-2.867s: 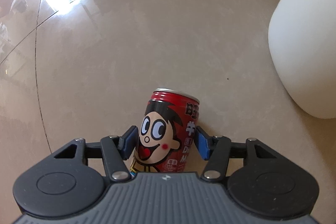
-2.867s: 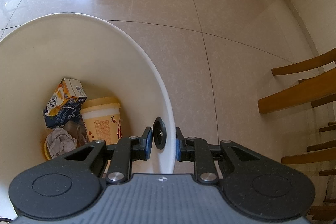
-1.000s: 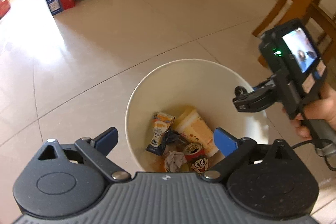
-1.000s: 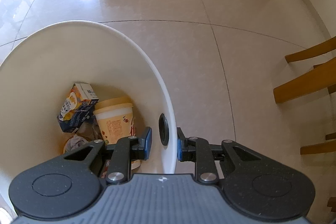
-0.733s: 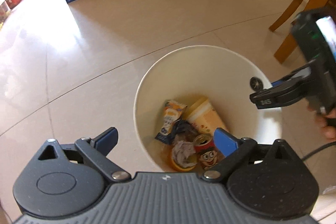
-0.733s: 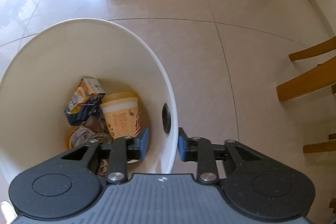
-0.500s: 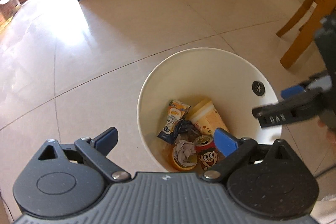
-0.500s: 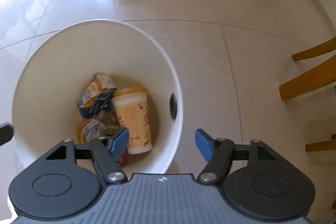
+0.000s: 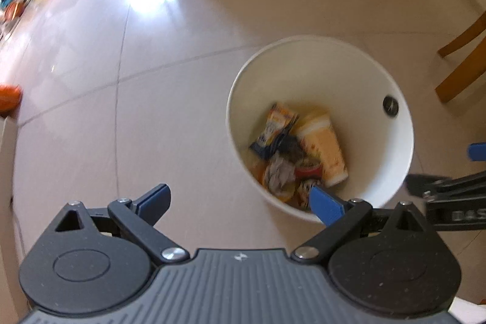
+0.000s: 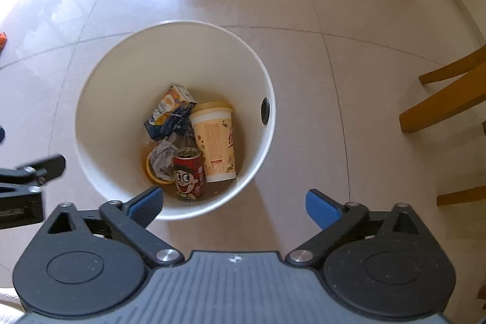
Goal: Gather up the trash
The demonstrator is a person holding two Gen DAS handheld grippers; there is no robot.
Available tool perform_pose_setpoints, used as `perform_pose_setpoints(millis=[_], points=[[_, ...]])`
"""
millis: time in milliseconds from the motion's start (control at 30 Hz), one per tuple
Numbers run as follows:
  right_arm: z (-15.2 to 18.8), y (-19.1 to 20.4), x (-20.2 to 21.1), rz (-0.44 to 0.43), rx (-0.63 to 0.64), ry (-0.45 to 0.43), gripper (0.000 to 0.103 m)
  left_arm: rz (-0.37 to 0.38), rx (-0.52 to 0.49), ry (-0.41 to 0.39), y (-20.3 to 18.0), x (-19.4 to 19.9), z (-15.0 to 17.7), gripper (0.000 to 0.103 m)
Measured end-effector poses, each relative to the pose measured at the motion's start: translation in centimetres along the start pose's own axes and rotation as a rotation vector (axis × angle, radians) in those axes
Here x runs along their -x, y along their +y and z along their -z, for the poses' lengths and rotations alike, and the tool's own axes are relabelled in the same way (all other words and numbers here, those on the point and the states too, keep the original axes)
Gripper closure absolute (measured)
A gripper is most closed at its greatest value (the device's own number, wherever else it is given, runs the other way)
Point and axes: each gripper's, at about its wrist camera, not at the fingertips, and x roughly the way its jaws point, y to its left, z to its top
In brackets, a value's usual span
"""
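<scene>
The left gripper (image 9: 240,202) has its blue-padded fingers (image 9: 156,199) spread wide with nothing between them. The right gripper (image 10: 234,204) is likewise spread wide and empty. Each gripper shows at the edge of the other's view, side by side and angled downward.

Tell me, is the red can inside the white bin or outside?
Inside. The red can stands among other trash within the white bin.
</scene>
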Motion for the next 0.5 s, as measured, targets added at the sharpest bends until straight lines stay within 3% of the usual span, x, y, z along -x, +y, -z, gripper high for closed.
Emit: perform_pose_setpoints(millis=[500], points=[[2.8, -1.5, 4.8, -0.071, -0.127, 0.014, 0.000, -0.082, 0.022, 0.068, -1.5, 4.3, 1.8, 0.005]])
